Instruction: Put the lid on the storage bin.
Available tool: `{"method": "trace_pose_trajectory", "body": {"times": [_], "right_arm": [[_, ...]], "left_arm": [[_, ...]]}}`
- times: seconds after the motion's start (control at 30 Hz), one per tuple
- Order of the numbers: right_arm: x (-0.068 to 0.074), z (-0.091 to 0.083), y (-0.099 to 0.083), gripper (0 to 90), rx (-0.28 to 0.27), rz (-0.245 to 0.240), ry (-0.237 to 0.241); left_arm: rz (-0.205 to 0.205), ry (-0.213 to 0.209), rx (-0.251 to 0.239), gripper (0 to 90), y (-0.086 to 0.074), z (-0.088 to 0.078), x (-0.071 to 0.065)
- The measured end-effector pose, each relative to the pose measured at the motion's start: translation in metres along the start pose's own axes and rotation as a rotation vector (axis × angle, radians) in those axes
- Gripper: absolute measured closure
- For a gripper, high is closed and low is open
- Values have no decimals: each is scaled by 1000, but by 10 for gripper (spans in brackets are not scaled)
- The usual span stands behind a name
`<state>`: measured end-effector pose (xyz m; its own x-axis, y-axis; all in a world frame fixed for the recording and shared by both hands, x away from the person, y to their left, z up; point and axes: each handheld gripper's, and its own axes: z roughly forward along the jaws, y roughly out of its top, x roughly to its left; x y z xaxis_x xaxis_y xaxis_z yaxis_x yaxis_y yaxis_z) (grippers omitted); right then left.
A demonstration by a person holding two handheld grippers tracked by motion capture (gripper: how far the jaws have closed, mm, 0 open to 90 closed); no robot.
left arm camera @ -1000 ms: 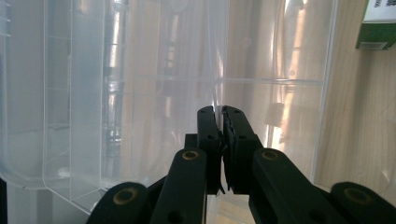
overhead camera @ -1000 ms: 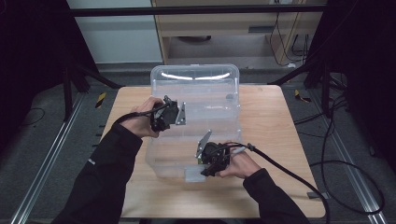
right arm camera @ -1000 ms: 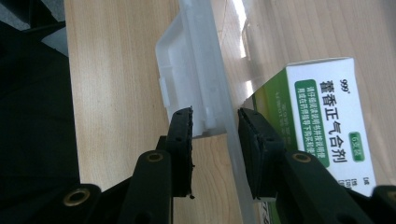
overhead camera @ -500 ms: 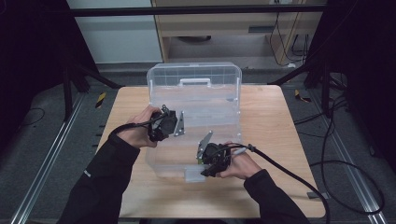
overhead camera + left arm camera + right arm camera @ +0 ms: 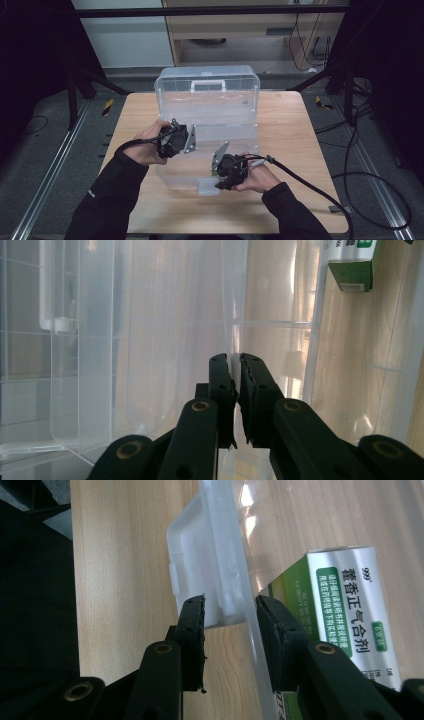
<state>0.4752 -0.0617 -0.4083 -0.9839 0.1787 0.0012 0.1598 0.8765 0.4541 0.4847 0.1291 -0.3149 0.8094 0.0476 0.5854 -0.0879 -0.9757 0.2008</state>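
Two tongs on one clear plastic box (image 5: 207,112) in my high view, the box sitting mid-bench (image 5: 290,130) with its lid standing open at the far side. Left tongs (image 5: 176,141) are at the box's left wall; right tongs (image 5: 226,172) are at the near front edge by the latch (image 5: 209,185). I can't read jaw state from up here.

Left gripper view: left tongs (image 5: 235,371) nearly pressed together, pinching a thin clear wall (image 5: 231,315) of the box edge-on. A green and white carton (image 5: 356,262) shows through the plastic, top right.

Right gripper view: right tongs (image 5: 231,611) spread, straddling the box's front wall, latch tab (image 5: 197,560) between the jaws; I can't tell whether the pads touch it. Green and white carton (image 5: 350,610) lies inside the box, just beyond the right jaw.
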Motion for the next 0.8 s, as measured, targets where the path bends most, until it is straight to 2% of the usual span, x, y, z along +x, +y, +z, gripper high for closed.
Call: {"method": "trace_pose_trajectory", "body": {"times": [0.33, 0.8], "right_arm": [[1, 0, 0, 650, -4, -1, -1], [6, -1, -3, 639, -35, 6, -41]], "left_arm": [[5, 0, 8, 834, 1, 0, -4], [3, 5, 5, 824, -1, -2, -12]]}}
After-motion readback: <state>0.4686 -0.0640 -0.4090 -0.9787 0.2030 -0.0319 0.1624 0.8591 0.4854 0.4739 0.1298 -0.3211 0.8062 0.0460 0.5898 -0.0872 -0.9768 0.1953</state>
